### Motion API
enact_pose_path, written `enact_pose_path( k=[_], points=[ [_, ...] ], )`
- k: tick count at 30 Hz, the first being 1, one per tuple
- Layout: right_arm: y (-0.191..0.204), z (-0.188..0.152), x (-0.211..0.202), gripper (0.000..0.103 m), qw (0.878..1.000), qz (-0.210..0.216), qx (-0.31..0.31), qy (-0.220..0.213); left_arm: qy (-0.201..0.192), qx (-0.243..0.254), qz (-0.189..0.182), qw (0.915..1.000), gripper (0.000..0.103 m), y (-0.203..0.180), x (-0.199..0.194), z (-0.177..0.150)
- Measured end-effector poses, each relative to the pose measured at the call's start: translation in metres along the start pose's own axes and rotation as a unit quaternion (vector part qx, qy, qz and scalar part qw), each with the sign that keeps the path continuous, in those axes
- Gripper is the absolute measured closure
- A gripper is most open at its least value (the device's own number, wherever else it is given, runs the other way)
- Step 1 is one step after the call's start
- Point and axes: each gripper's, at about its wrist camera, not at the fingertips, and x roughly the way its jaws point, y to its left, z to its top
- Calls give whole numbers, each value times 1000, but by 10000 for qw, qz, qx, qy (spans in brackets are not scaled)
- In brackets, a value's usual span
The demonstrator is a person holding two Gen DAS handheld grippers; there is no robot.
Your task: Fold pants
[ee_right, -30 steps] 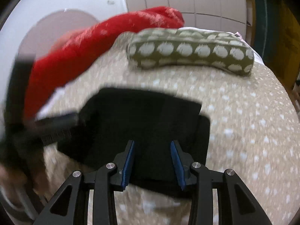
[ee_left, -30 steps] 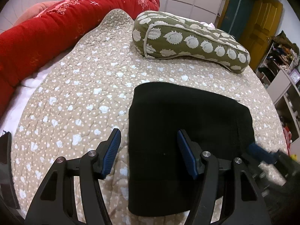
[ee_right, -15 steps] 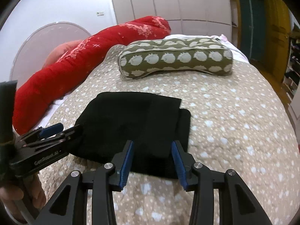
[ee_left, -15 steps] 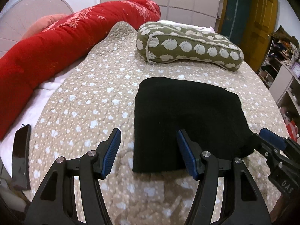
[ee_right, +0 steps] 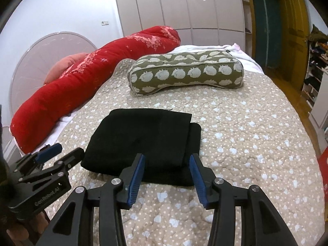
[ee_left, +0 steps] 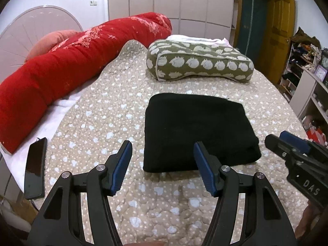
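Black pants point(ee_left: 196, 131), folded into a compact rectangular stack, are lying flat on the beige spotted quilt point(ee_left: 106, 110) of the bed, toward its near edge and roughly midway across its width. In the right wrist view a lower folded layer is showing past the right-hand side of the upper layer. The left tool point(ee_left: 162, 164) is hovering over the near edge of the bed with its blue pads point(ee_left: 123, 164) spread wide; it is released, with nothing between them, and the near left corner of the pants is lying beyond it. The right tool point(ee_right: 167, 173) is hovering at the near right part of the stack; its jaws are opening and its pads point(ee_right: 136, 176) are standing clear of the cloth, gripping nothing. Each tool is appearing at the margin of the other's view. An olive patterned pillow point(ee_left: 199, 63) is resting toward the far edge of the bed, well apart from the pants. A long red bolster point(ee_left: 67, 69) is lying along the bed's left edge. A dark phone point(ee_left: 34, 170) is lying at the near left corner of the bed.
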Motion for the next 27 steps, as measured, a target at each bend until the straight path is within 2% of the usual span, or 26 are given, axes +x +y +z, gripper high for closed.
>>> enact_pose_path(
  k=[11,27],
  points=[
    [-3,-2,-17,58,9999,-18,57,-141,-250,92,65,9996,41,-8,-20,1],
    [0,-2,-17,58,9999,6,-4,-133,-245,114,109,9996,41,-11,-21,0]
  ],
)
